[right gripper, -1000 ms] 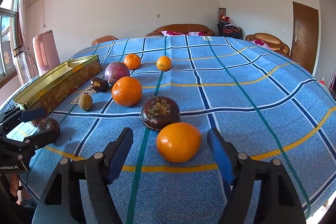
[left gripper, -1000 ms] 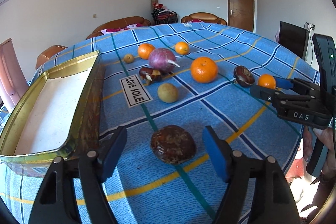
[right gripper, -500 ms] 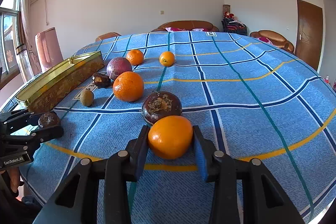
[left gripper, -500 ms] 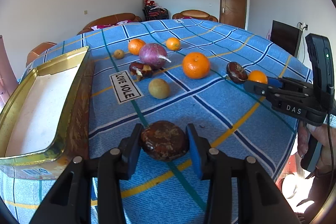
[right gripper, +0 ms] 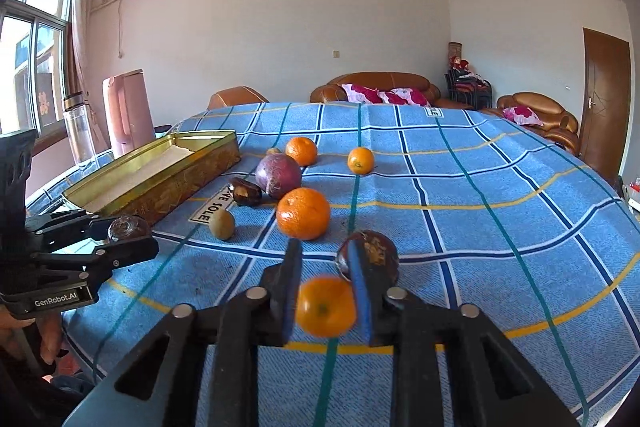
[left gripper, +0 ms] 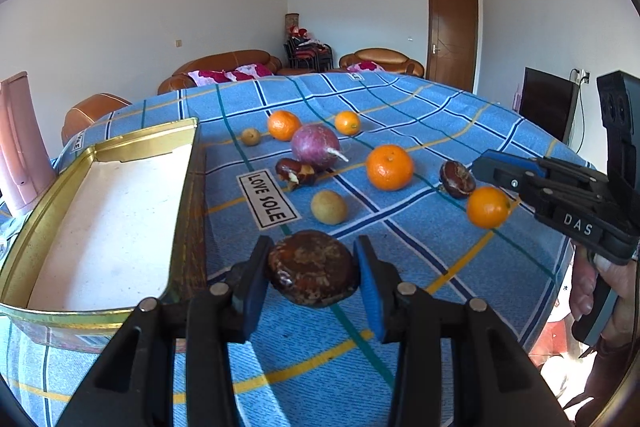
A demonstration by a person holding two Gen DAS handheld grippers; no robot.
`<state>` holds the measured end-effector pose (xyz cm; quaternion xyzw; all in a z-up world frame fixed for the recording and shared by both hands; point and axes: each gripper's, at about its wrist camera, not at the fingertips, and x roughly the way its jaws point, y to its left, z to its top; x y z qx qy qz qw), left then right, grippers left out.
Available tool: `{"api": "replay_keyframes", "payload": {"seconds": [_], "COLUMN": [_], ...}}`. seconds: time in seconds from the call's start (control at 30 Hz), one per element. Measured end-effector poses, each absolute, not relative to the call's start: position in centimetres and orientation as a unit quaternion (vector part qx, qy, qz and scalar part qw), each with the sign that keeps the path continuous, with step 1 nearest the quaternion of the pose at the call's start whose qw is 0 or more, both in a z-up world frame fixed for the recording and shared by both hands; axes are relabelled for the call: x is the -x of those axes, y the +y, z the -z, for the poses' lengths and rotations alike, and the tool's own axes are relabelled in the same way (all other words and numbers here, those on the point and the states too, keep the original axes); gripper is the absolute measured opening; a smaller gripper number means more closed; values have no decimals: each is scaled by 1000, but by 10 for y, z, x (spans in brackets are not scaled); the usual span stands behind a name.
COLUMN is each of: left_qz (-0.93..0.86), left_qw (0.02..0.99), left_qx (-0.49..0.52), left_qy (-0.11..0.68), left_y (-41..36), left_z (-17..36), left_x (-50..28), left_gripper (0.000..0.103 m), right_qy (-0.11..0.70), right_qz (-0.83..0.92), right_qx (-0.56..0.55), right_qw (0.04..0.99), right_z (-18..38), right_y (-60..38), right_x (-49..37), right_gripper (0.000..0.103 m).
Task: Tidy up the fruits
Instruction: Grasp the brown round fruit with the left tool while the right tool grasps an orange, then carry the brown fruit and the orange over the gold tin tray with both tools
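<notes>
My left gripper [left gripper: 312, 267] is shut on a dark brown wrinkled fruit [left gripper: 312, 273] and holds it just above the cloth, beside the open gold tin [left gripper: 182, 187]. My right gripper [right gripper: 324, 287] is shut on a small orange [right gripper: 326, 307], lifted off the table; it also shows in the left wrist view [left gripper: 487, 207]. On the blue checked cloth lie a large orange [right gripper: 304, 213], a purple round fruit [right gripper: 278, 175], two far oranges [right gripper: 301, 150] [right gripper: 361, 160], a yellowish fruit [right gripper: 222, 224] and dark fruits [right gripper: 245, 191] [right gripper: 378, 253].
The tin [right gripper: 160, 183] stands along the left side of the table. A "LOVE SOLE" label [left gripper: 268, 201] lies on the cloth. A pink jug [right gripper: 128, 111] and a clear bottle [right gripper: 78, 125] stand beyond the tin. The table's front edge is close to both grippers.
Both grippers closed on their fruits, then lifted them off the cloth. The right gripper's orange now hangs above the table.
</notes>
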<state>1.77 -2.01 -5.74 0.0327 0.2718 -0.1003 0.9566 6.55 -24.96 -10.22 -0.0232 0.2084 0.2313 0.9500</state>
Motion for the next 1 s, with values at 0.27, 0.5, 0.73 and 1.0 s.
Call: {"api": "replay_keyframes", "payload": {"seconds": [0.27,0.5,0.73,1.0], "left_qz": [99,101,99,93], "left_qw": [957,956,956,958], "left_qx": [-26,-26,-26,-18], "left_qy": [270,275,276,272], "left_y": [-13,-16,-14,-8], "left_z": [57,60,61,58], "left_x": [-19,-20,-21,-20], "left_gripper": [43,43,43,43], "right_qy": [229,232,259,273], "right_qz": [-240,-260,-299,-300], "right_qx": [23,7,19,43], "right_qw": [943,937,918,913], "right_z": [107,116,131,142], "right_y": [-241,-246,-221,-209], "right_x": [-71,-50,-51,-50], "right_gripper": [25,65,65,38]}}
